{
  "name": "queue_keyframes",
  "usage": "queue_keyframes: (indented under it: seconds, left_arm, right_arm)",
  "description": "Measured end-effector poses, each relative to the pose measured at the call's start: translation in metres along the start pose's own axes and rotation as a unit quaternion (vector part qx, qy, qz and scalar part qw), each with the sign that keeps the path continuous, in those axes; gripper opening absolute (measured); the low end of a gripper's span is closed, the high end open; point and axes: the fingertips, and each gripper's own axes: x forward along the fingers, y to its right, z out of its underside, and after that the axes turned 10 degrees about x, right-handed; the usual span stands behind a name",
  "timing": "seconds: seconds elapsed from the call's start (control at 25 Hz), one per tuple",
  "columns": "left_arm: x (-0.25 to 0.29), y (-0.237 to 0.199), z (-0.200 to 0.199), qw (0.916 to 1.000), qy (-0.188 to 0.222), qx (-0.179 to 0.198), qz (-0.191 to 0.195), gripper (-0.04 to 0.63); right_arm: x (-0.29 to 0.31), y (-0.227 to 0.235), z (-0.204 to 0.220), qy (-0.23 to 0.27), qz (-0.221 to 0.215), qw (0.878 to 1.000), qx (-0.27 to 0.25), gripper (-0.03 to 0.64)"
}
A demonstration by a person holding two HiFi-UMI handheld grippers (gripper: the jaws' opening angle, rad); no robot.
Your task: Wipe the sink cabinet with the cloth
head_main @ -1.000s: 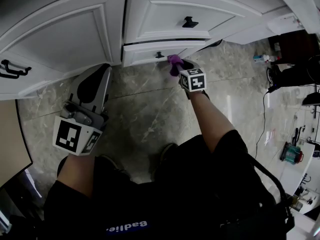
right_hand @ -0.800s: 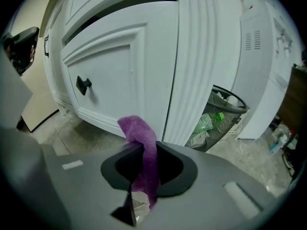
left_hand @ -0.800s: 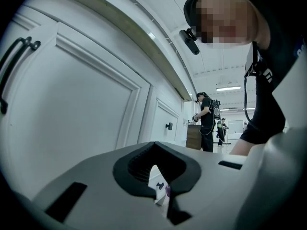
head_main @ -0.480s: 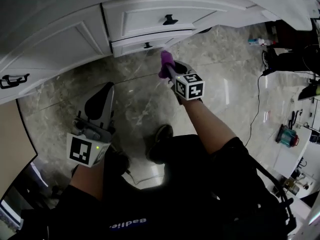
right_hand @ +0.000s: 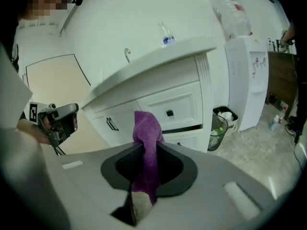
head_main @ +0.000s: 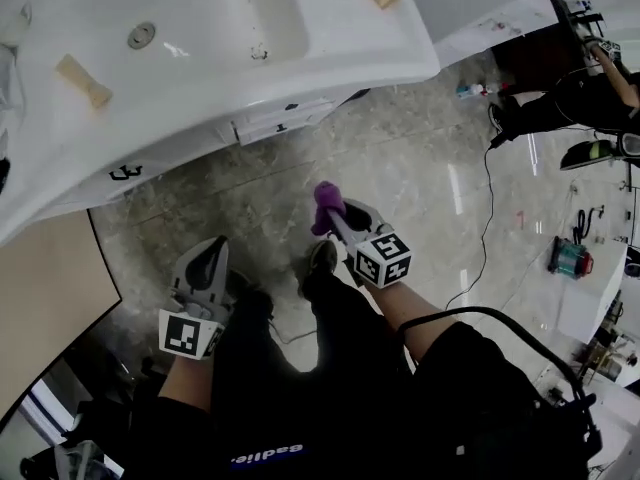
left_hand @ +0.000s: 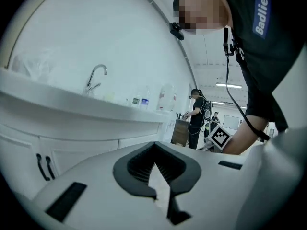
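The white sink cabinet (head_main: 262, 126) runs under the basin top (head_main: 230, 28) at the top of the head view, a black-knobbed drawer (right_hand: 169, 110) slightly pulled out. My right gripper (head_main: 331, 214) is held over the marble floor, away from the cabinet front, shut on a purple cloth (head_main: 325, 200). In the right gripper view that cloth (right_hand: 146, 143) stands up between the jaws of the right gripper (right_hand: 145, 163). My left gripper (head_main: 208, 258) hangs lower left, shut with nothing in it. The left gripper view shows its jaws closed (left_hand: 156, 169) and the cabinet (left_hand: 76, 150) to the left.
A mesh waste bin (right_hand: 221, 124) and a white water dispenser (right_hand: 249, 80) stand right of the cabinet. A small bottle (head_main: 468, 90) and a black cable (head_main: 487, 218) lie on the floor. Another person (head_main: 560, 103) is at the far right. A tan panel (head_main: 45, 288) borders the left.
The head view has risen and pulled back: the basin top now shows. The right gripper with the cloth has come away from the drawer front. The left gripper dropped lower.
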Motion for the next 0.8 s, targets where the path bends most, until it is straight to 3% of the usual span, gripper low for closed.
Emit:
queue_keyframes:
  seconds: [0.16,0.32,0.44,0.6,0.72,0.8]
  left_arm:
    - [-0.043,0.033,-0.119,1.0,0.001,-0.006,-0.002,0.003]
    - [-0.077,0.077,-0.216,0.9991,0.021,0.004,0.037,0.003]
    - [-0.098,0.116,-0.256,0.9978,0.029,0.031,0.052,0.003]
    - [-0.113,0.17,-0.297,0.9964,0.039,0.066,0.035,0.003]
    - [-0.118,0.222,-0.332,0.9964,0.05,0.065,0.024,0.003]
    - [-0.121,0.258,-0.352,0.9968,0.064,0.044,0.02,0.003]
  right_arm:
    - [-0.105,-0.086,-0.046,0.013,-0.017,1.0,-0.003,0.058]
    - [-0.192,-0.169,-0.106,0.059,-0.05,0.997,-0.025,0.058]
    - [-0.244,-0.215,-0.135,0.095,-0.088,0.989,-0.072,0.058]
    - [-0.303,-0.246,-0.152,0.124,-0.138,0.976,-0.113,0.059]
    - [-0.349,-0.26,-0.156,0.135,-0.178,0.967,-0.124,0.059]
    - [-0.379,-0.268,-0.158,0.143,-0.199,0.961,-0.126,0.06]
